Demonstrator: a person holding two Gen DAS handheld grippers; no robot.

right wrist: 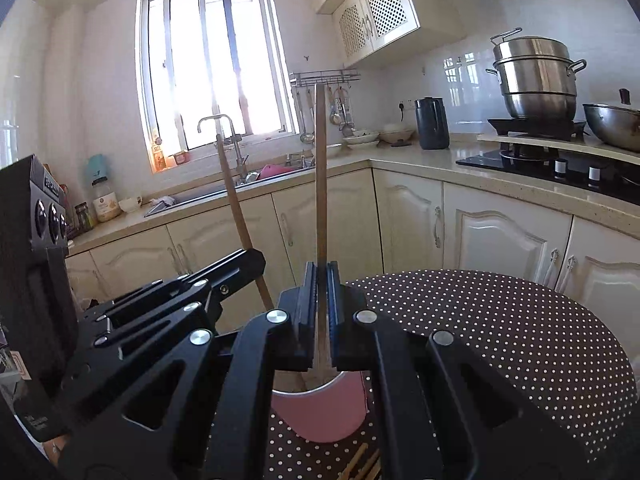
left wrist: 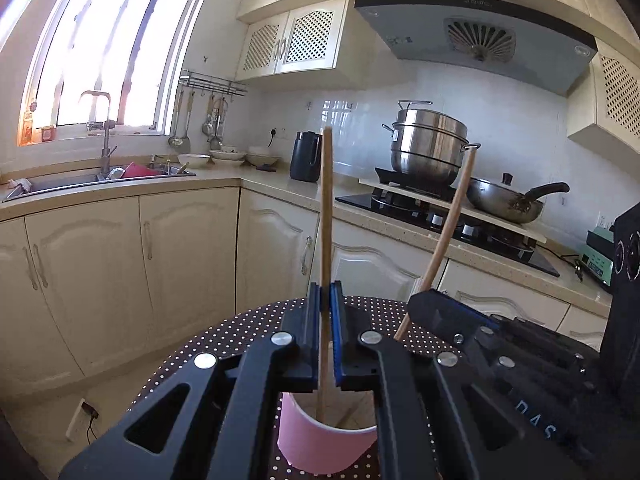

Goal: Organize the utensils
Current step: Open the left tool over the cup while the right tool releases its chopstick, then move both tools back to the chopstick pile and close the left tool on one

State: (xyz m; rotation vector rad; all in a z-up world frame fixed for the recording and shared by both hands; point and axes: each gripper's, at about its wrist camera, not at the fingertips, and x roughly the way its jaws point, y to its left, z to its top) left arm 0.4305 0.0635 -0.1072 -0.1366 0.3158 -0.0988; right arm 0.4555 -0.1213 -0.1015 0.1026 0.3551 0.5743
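My left gripper (left wrist: 329, 296) is shut on a wooden chopstick (left wrist: 326, 208) that stands upright with its lower end inside a pink cup (left wrist: 320, 444) on the dotted table. My right gripper (right wrist: 321, 276) is shut on a second wooden chopstick (right wrist: 320, 168), also upright, its lower end in the same pink cup (right wrist: 324, 412). Each view shows the other gripper beside it: the right one (left wrist: 432, 300) with its chopstick (left wrist: 452, 224), the left one (right wrist: 244, 260) with its chopstick (right wrist: 234, 204). More chopsticks (right wrist: 360, 464) lie on the table near the cup.
The round table has a dark cloth with white dots (right wrist: 500, 328). Cream cabinets (left wrist: 120, 272) run behind it, with a sink (left wrist: 100, 178), a black kettle (left wrist: 306, 156), and a stove with a steel steamer pot (left wrist: 430, 146) and a wok (left wrist: 508, 200).
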